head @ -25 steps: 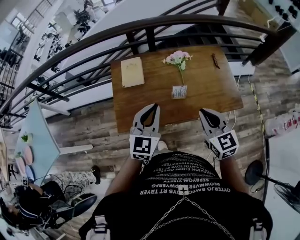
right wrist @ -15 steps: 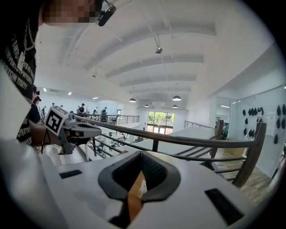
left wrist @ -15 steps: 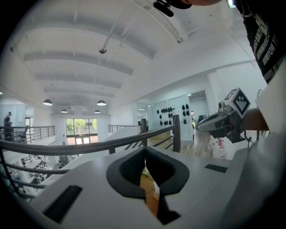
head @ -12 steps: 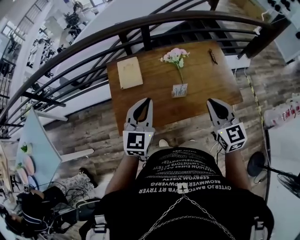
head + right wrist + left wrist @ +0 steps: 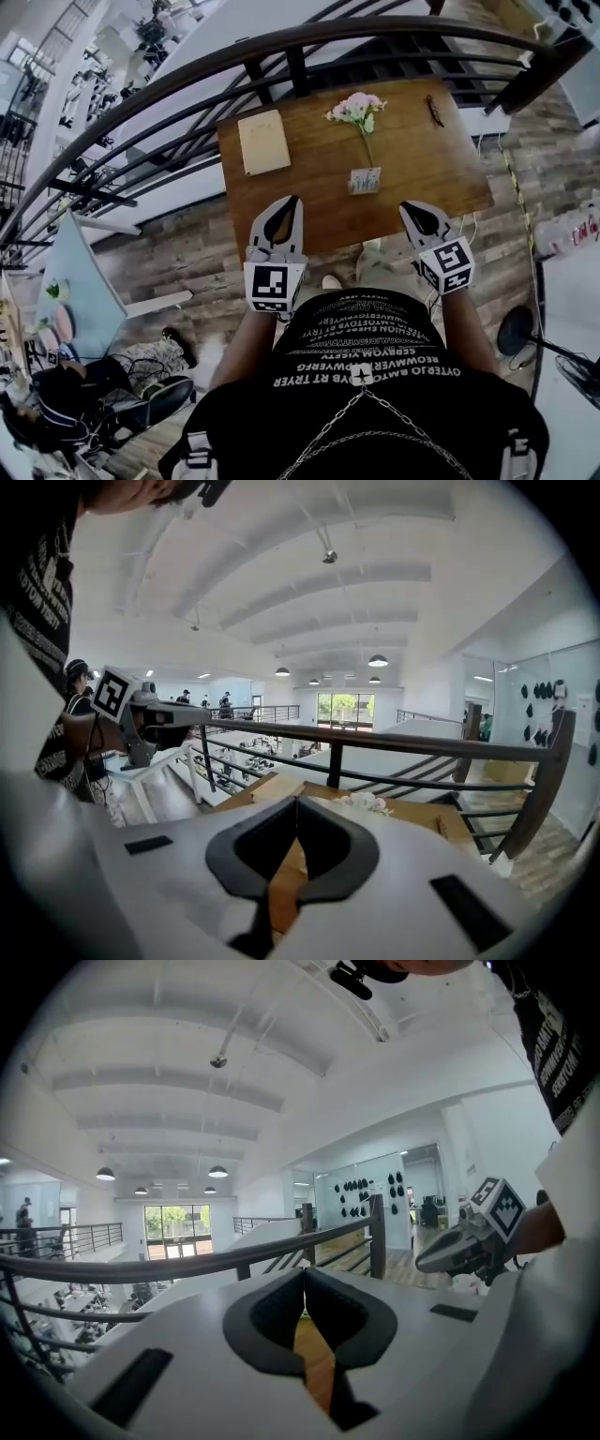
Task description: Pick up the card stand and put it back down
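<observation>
The wooden bench carries a tan pad at its far left. A card stand sits near the middle, a stem running from it to pink flowers. A small dark thing lies far right.

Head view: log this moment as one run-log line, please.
stage: pre-grasp | small white card stand: on brown wooden table, untouched | left gripper: shut, empty | right gripper: shut, empty

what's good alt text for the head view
From above, a person holds the left gripper and right gripper, both shut and empty, at the near edge of a wooden table. A card stand sits ahead between them, pink flowers and a beige pad beyond.
</observation>
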